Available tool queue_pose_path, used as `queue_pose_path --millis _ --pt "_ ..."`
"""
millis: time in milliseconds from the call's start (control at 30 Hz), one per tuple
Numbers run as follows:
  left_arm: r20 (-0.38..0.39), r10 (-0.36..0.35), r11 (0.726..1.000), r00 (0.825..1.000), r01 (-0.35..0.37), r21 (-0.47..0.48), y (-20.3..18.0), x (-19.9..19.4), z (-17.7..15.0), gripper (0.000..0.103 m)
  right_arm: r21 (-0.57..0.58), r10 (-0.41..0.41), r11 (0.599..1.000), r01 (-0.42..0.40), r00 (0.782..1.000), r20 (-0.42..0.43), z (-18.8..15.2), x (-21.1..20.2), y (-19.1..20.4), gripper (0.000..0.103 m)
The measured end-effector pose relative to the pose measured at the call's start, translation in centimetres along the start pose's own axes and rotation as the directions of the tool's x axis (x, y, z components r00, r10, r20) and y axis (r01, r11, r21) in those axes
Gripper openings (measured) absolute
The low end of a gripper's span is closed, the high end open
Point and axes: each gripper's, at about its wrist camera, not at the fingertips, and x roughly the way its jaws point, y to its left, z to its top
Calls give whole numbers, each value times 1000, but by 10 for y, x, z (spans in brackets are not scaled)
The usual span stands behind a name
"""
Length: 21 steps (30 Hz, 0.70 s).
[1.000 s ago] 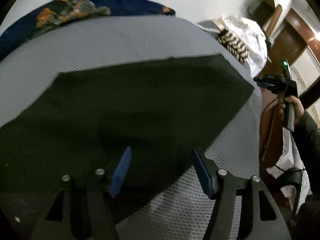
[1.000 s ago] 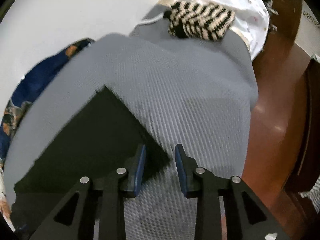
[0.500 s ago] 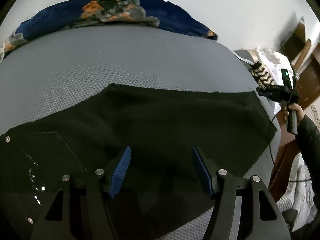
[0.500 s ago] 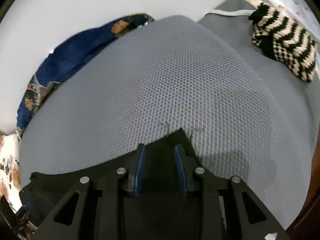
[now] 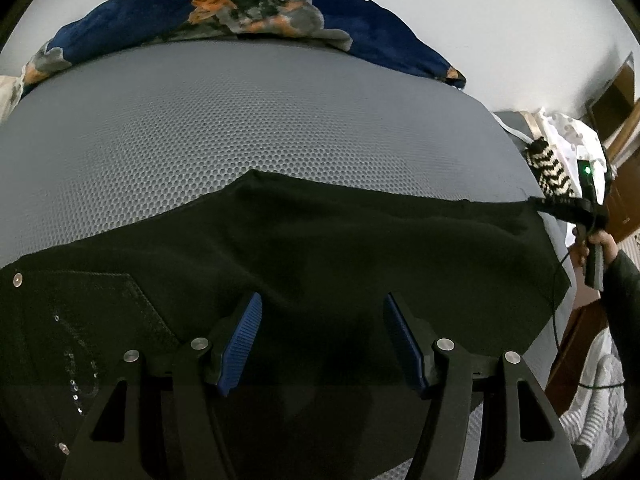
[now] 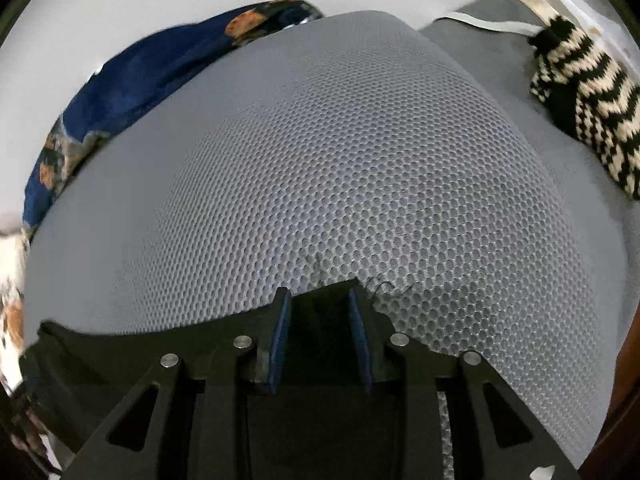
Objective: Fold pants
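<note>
Grey honeycomb-mesh bedding (image 5: 248,120) fills most of both views, with a plain white wall (image 5: 480,20) behind it. One dark blue blanket with orange and grey print (image 5: 248,12) lies bunched along the far edge, across the top of the left wrist view and in the upper left of the right wrist view. One black-and-cream striped knit (image 6: 588,92) sits at the upper right of the right wrist view, on a smoother grey cover, and brown wooden furniture shows at the right edge of the left wrist view.

One pair of black pants (image 5: 340,264) lies spread flat across the lower half of the left wrist view, its stitched back pocket with small sequins at the lower left.

Two grippers are in view. The left gripper (image 5: 322,340) hovers over the middle of the pants with its blue pads wide apart, grasping nothing. The right gripper (image 6: 320,332), held by a hand (image 5: 596,242) at the right edge of the left wrist view, is at the far corner of the pants; its jaws are closing with the black corner between them, though firm contact cannot be told.
</note>
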Motion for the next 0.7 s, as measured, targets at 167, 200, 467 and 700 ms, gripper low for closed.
queue_pose_path --millis 167,200,467,700 --pt "5 16 1000 1000 -16 -4 3 -1 2 64 -37 -87 995 89 994 73 -12 -15 15 4" --pt "12 22 1000 1000 -22 -4 5 -2 3 64 -28 -101 994 105 990 102 -15 -21 17 4" --pt "67 79 997 995 -78 -18 23 -11 8 64 65 -200 980 189 942 268 -28 -62 23 1" --pt "70 122 992 990 -120 -28 40 -4 7 64 100 -232 971 215 949 215 -24 -28 18 1"
